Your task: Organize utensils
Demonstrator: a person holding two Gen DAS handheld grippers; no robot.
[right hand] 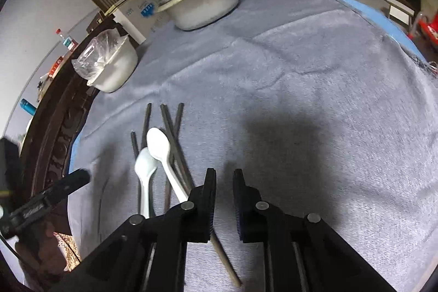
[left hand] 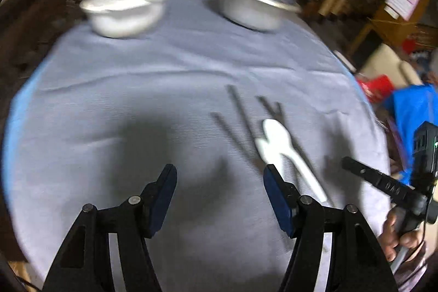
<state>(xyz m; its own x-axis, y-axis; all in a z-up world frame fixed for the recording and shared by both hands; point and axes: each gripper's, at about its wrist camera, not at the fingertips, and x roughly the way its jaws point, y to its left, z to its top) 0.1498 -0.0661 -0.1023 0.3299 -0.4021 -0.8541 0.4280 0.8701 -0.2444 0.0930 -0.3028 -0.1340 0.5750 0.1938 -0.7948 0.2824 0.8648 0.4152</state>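
Grey cloth (right hand: pixel 301 78); chopsticks (right hand: pixel 171 127) partly hidden beneath two spoons (right hand: pixel 158 147).

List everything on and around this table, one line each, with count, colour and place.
Spoons: two, white, crossed over the chopsticks.
Chopsticks: four, dark grey, loosely piled mid-cloth.
Lidded pot: one, silver, far edge.
Bagged pot: one, white, clear plastic inside, at the cloth's edge beside the dark wood.
Cloth: one, grey-blue, covering the table.
Left tongs: open, empty, above the cloth beside the utensils.
Right tongs: nearly shut, empty, above the chopstick ends.
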